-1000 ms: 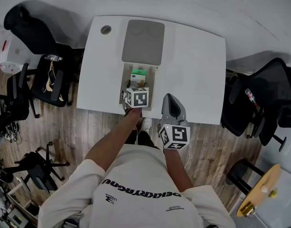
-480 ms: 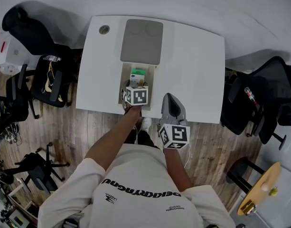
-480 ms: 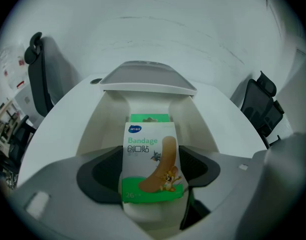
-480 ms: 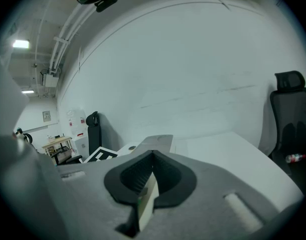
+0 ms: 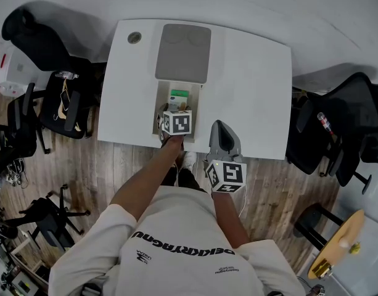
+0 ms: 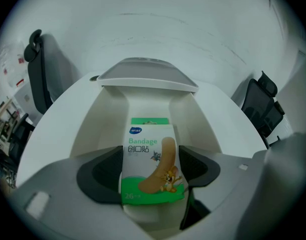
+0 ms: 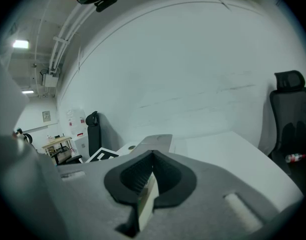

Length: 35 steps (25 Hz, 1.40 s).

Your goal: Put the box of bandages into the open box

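left fingers [image 6: 105, 176] wide, clamped on bandage box [image 6: 152, 166] inside open box [image 6: 103, 119]; right fingers [image 7: 138, 174] shut, empty; released leaning, it could stay propped against wall ahead

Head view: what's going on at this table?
A person's left gripper is shut on a green-and-white cardboard bandage box, holding it inside the open white box with the raised grey lid. The right gripper, shut, hovers over the front edge of the white table.

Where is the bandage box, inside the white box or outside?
Inside. The bandage box is between the open box's walls, left hand-held gripper gripping it.
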Available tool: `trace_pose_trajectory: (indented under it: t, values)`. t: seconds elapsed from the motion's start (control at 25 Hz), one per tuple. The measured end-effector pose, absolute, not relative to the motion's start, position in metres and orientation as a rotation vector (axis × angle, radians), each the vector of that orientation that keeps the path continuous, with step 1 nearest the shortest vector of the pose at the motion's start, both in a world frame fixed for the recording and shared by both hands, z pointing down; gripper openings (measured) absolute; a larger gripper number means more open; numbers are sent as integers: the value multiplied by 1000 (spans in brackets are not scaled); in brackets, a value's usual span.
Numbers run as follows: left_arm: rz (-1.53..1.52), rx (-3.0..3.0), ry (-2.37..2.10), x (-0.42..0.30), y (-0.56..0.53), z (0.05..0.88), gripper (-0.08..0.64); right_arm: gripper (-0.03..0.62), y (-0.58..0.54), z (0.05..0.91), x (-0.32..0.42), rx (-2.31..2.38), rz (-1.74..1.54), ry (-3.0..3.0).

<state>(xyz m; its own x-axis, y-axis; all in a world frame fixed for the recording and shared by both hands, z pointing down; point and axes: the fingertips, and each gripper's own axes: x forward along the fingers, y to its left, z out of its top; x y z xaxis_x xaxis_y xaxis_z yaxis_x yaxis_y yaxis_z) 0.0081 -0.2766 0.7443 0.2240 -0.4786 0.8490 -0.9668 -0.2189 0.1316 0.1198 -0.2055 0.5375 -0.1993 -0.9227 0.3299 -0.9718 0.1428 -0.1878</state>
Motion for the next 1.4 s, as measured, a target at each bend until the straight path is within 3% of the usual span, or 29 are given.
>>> trace_pose_trajectory:
  t: [0.96, 1.2, 1.4]
  values:
    - [884, 1796, -1318, 12, -275, 747, 358, -2, -203, 536, 121, 1897, 565, -2277]
    - [876, 1825, -1300, 16, -276, 746, 410, -2, -202, 535, 118, 1884, 560, -2285]
    - [818, 1829, -1280, 19, -276, 741, 413, -2, -201, 534, 121, 1897, 591, -2286]
